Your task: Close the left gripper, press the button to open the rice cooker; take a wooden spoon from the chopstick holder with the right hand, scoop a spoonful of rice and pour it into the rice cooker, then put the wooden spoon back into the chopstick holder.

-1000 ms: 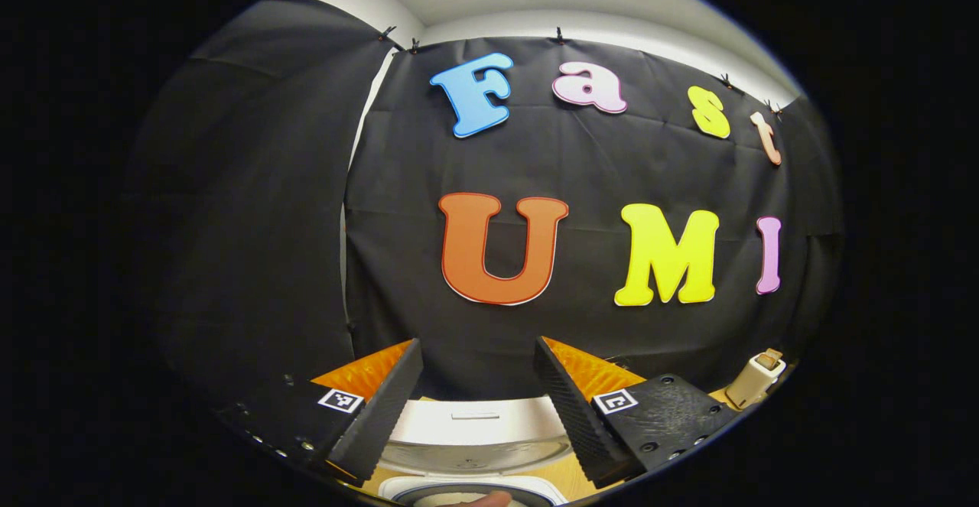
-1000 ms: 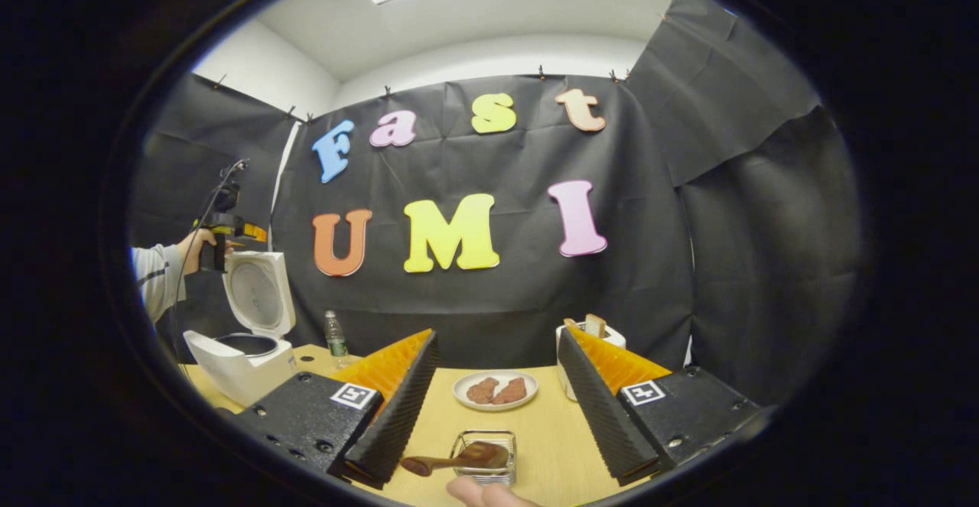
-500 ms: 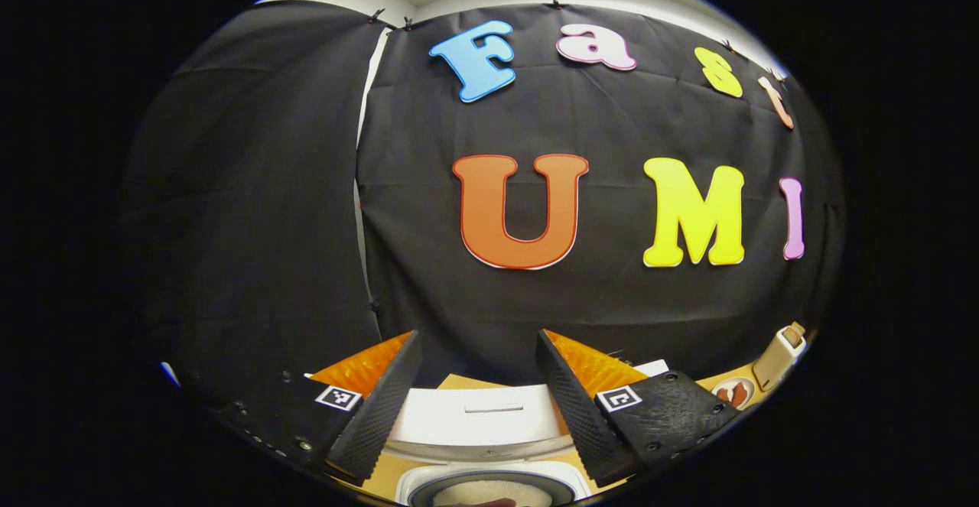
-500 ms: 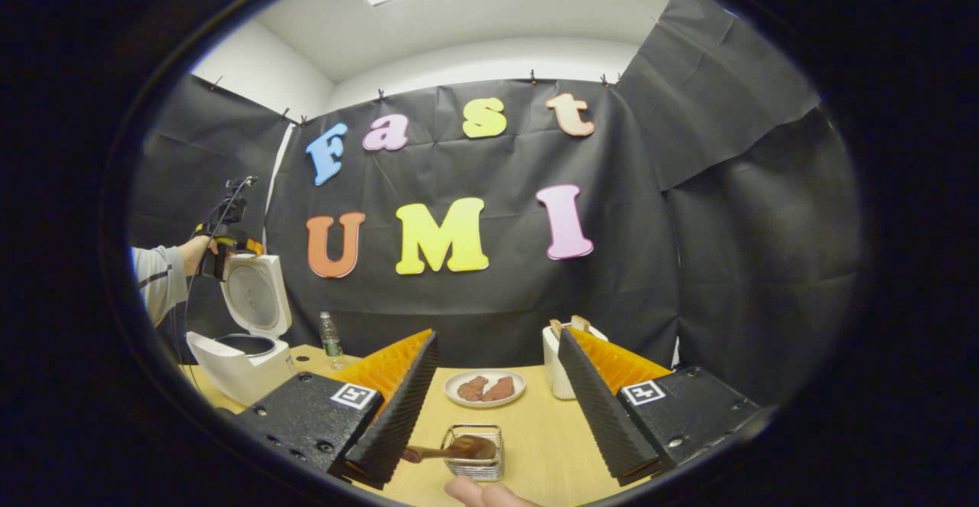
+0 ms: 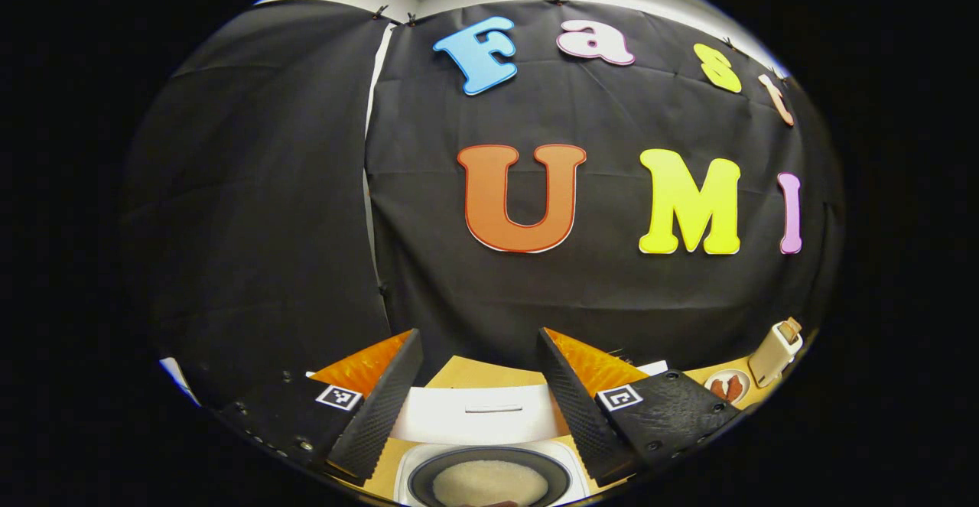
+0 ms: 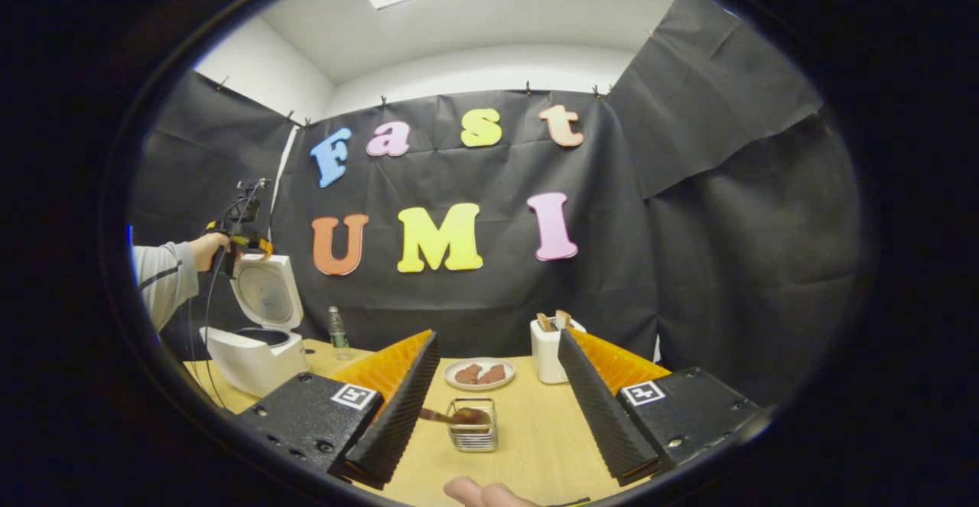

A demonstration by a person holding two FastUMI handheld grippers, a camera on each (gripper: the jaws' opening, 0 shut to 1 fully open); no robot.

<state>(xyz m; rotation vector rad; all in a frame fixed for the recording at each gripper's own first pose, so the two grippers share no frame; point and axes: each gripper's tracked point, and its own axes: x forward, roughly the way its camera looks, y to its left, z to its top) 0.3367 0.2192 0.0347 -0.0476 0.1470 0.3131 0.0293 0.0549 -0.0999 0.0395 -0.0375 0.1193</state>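
Left gripper (image 5: 478, 392) spread above open rice cooker (image 5: 489, 476); right gripper (image 6: 493, 407) spread, seemingly near wooden spoon (image 6: 451, 416)

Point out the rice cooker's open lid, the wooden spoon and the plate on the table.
Rice cooker's open lid (image 6: 268, 291), right gripper view: inner face of the raised lid.
Wooden spoon (image 6: 468, 416), right gripper view: bowl resting on the wire holder.
Plate (image 6: 479, 365), right gripper view: near rim.

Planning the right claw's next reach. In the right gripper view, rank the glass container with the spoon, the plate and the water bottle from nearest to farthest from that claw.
1. Glass container, just ahead of the right claw.
2. Plate, behind it.
3. Water bottle, far left, at the wall.
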